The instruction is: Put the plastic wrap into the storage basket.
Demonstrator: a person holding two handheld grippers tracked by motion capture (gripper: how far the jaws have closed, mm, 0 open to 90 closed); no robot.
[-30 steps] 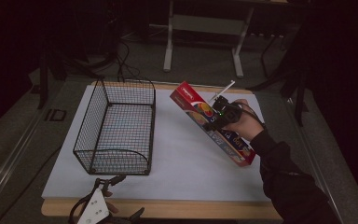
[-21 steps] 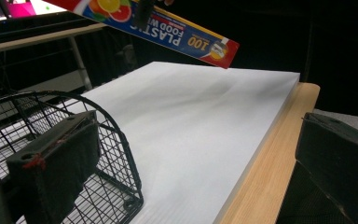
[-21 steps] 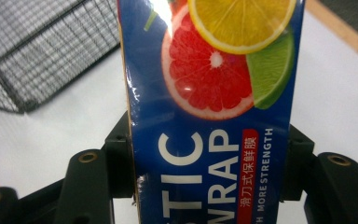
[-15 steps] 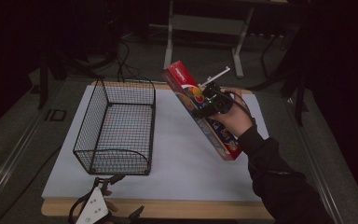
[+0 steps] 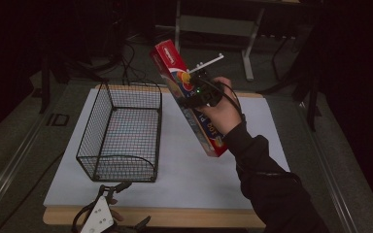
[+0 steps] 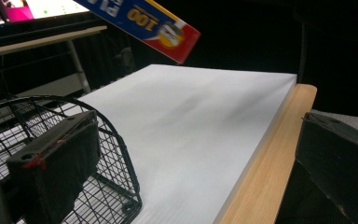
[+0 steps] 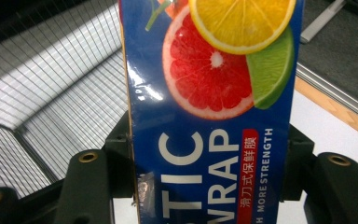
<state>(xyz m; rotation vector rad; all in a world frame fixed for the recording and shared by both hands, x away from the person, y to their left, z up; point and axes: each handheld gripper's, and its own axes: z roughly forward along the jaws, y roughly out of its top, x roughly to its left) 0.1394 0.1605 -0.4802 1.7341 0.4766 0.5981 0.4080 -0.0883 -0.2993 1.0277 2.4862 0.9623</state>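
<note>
A long red and blue plastic wrap box (image 5: 189, 102) hangs tilted in the air above the white mat, its far end raised toward the wire basket (image 5: 121, 128). My right gripper (image 5: 200, 92) is shut on the box's middle; in the right gripper view both jaws press the sides of the plastic wrap box (image 7: 209, 116), with the basket (image 7: 42, 93) behind it. My left gripper (image 6: 191, 168) rests at the near table edge with its jaws wide apart and nothing between them; the box's lower end (image 6: 163, 30) shows above it.
The black wire basket stands on the left part of the white mat (image 5: 184, 170), beside the left gripper (image 5: 99, 218). The wooden table edge (image 5: 175, 216) runs along the front. A metal stand (image 5: 213, 24) and cables lie on the floor beyond the table.
My right gripper has lifted the plastic wrap box off the mat and carried it up and to the left, toward the basket. The left gripper has stayed put.
</note>
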